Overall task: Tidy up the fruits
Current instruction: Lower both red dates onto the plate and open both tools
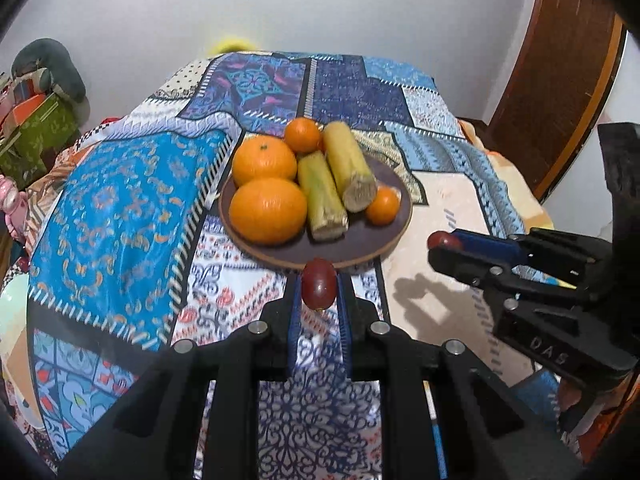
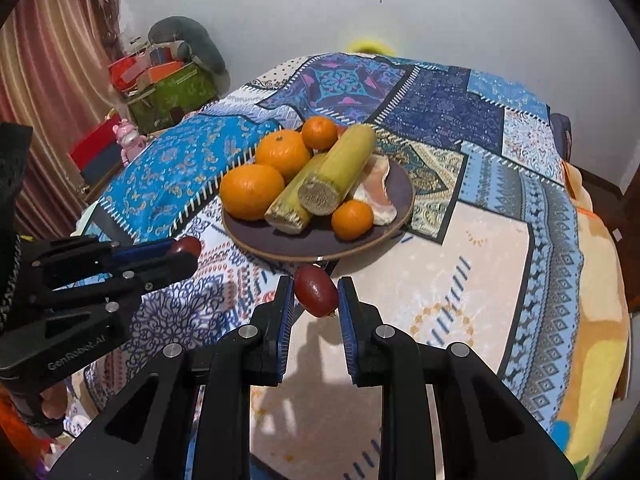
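Each claw [image 1: 319, 286] [image 2: 313, 294]: black plastic, blue ribbed pads, silver screws; white lettering on the side

grapes [image 1: 318, 283] glossy | plate [image 1: 360, 240] matt | bedspread [image 1: 120, 200] printed cloth

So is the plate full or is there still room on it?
Partly full: the plate holds four oranges, two sugarcane pieces and a peeled segment; bare rim remains in front.
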`<state>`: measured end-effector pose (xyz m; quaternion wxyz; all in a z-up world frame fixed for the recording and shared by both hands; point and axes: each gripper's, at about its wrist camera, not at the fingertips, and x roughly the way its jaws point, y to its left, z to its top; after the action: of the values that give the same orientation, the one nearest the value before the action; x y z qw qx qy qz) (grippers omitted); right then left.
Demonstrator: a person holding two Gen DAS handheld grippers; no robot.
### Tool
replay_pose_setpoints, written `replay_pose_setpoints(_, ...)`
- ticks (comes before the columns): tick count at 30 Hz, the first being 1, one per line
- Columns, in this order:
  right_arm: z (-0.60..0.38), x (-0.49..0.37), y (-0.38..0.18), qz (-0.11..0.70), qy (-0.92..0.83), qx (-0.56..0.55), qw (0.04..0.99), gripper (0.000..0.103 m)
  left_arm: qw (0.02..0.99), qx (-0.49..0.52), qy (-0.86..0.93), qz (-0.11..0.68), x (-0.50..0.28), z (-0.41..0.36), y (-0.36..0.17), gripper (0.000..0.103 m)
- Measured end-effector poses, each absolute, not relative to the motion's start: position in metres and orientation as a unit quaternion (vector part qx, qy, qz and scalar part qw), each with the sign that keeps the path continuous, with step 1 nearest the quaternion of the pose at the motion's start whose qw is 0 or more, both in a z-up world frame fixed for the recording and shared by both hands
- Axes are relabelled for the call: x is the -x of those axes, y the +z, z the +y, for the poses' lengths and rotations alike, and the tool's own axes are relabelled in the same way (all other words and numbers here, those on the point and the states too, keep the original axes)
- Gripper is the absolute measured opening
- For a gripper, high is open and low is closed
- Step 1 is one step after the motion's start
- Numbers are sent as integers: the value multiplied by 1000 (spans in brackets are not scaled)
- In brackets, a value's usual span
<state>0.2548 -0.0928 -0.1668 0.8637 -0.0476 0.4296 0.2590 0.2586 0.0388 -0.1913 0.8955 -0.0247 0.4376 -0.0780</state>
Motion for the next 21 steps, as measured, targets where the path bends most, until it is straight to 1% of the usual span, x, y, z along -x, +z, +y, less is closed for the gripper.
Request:
replay_pose_setpoints(11, -78, -286, -178, 432, 264, 54, 861, 20, 891, 32, -76, 447, -291, 40, -210, 17)
replay_pose_setpoints(21, -69, -298, -196, 444, 268, 51, 853, 21, 888, 38, -75, 451, -303, 47, -223, 17)
